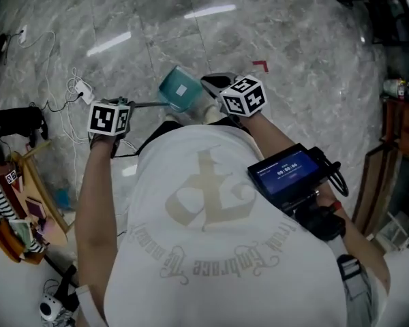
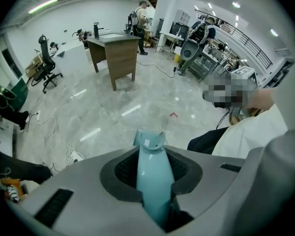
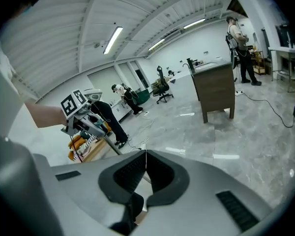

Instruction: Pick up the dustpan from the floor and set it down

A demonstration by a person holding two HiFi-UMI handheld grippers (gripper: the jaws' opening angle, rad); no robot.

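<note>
Holding the dustpan (image 2: 155, 186) is your left gripper (image 2: 153, 157): its jaws stand part-way closed and clamp the narrow teal neck, which runs straight out along the line of the jaws and flares at the far end. In the head view that teal end hangs in front of your chest, and I judge it clear of the marble floor (image 1: 293, 46). Your right gripper (image 3: 146, 162) sits just beside the flared end, on its right, with its jaws drawn together to a hairline and nothing I can make out between them. So the left hand alone seems to carry the load, and setting it down should turn on lowering along that long axis, probably far end first. As for writing, a small white sticker (image 2: 147, 142) near the flared end looks blank. The screen (image 1: 286, 170) at your chest shows pale digits too small to read surely. The ornate lettering across your shirt (image 1: 211, 251) is upside down and I cannot read it.
</note>
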